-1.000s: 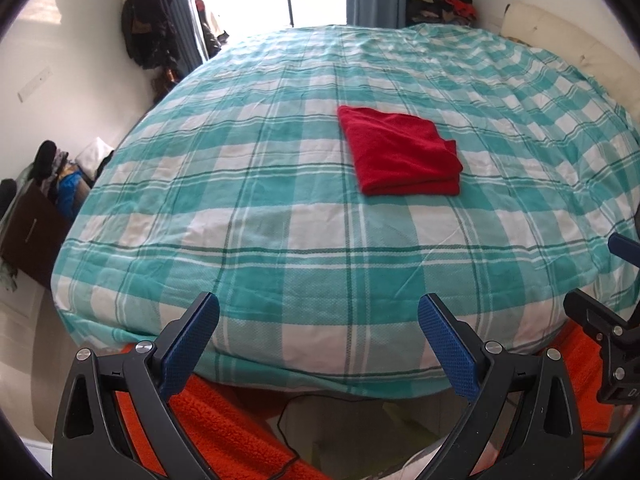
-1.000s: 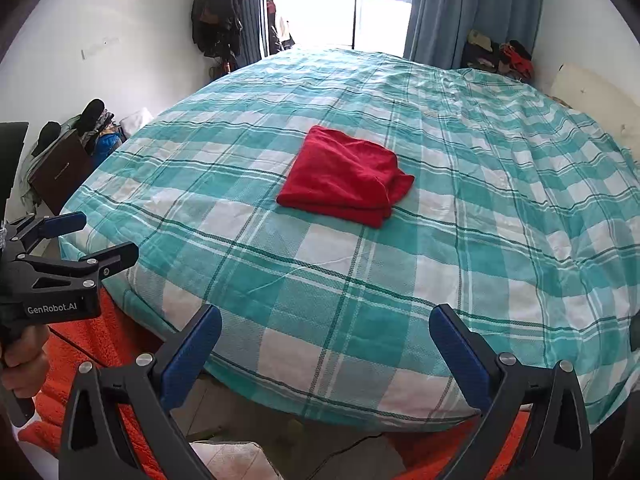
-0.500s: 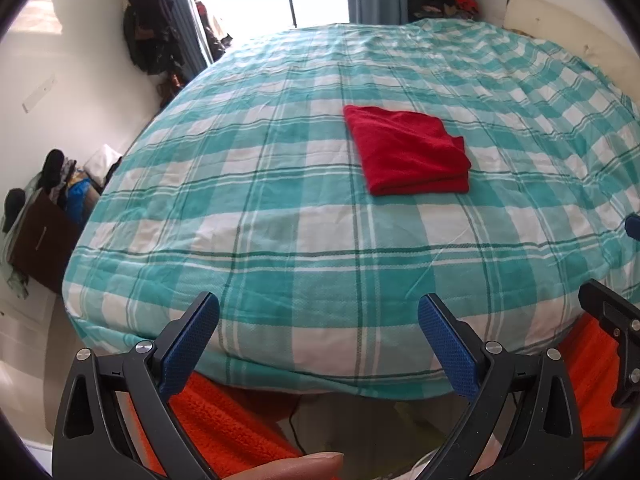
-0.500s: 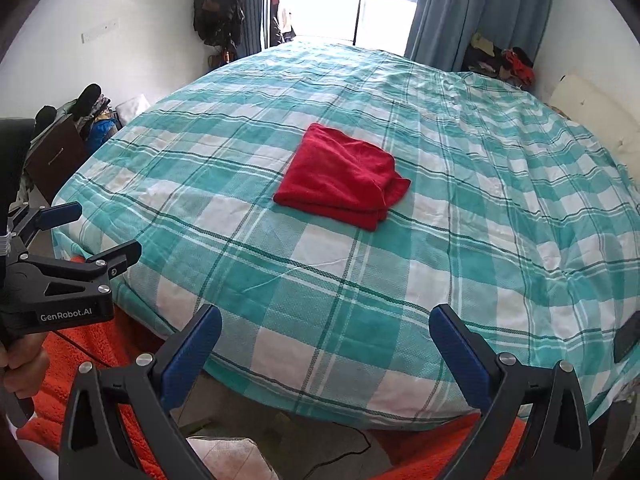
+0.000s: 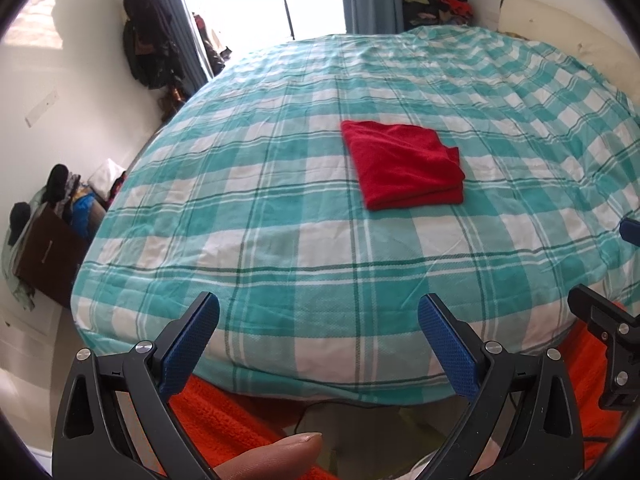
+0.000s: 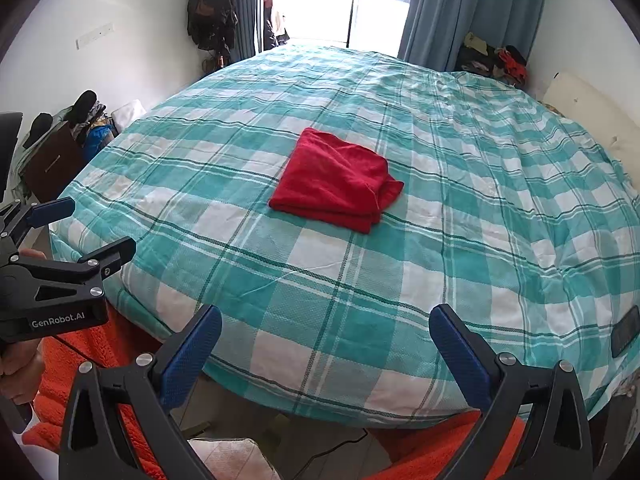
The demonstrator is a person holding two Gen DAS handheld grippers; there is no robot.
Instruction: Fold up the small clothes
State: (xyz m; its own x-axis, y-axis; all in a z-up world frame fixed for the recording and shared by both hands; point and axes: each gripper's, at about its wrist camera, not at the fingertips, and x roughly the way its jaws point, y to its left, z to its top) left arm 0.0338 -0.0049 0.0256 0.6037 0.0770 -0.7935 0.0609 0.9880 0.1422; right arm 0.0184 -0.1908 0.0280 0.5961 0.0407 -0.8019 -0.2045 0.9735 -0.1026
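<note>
A: Where's the cloth?
B: Red cloth [image 5: 404, 168] [image 6: 334, 182], folded into a rough square, flat on the bed [image 5: 280, 200] [image 6: 480, 220], about mid-mattress. Layered edges showing along the near side; one corner poking out at the right.

A: And the left gripper [image 5: 318, 344]?
B: Spread wide, blue fingers [image 5: 192, 344] apart, nothing between them. Hovering off the near edge of the bed, well apart from the cloth. Also visible from the right wrist view, at far left [image 6: 68, 232], gripped in a hand [image 6: 20, 368].

A: Right gripper [image 6: 326, 354]?
B: Likewise released, fingers [image 6: 190, 356] wide, empty, off the foot of the bed. Well apart from the cloth.

A: Anything else?
B: Orange blanket [image 5: 224, 412] [image 6: 80, 368] below the bed edge. A fingertip [image 5: 276, 452] at the bottom of the left view. Blue curtain [image 6: 460, 12] beside a bright window at the far end.
</note>
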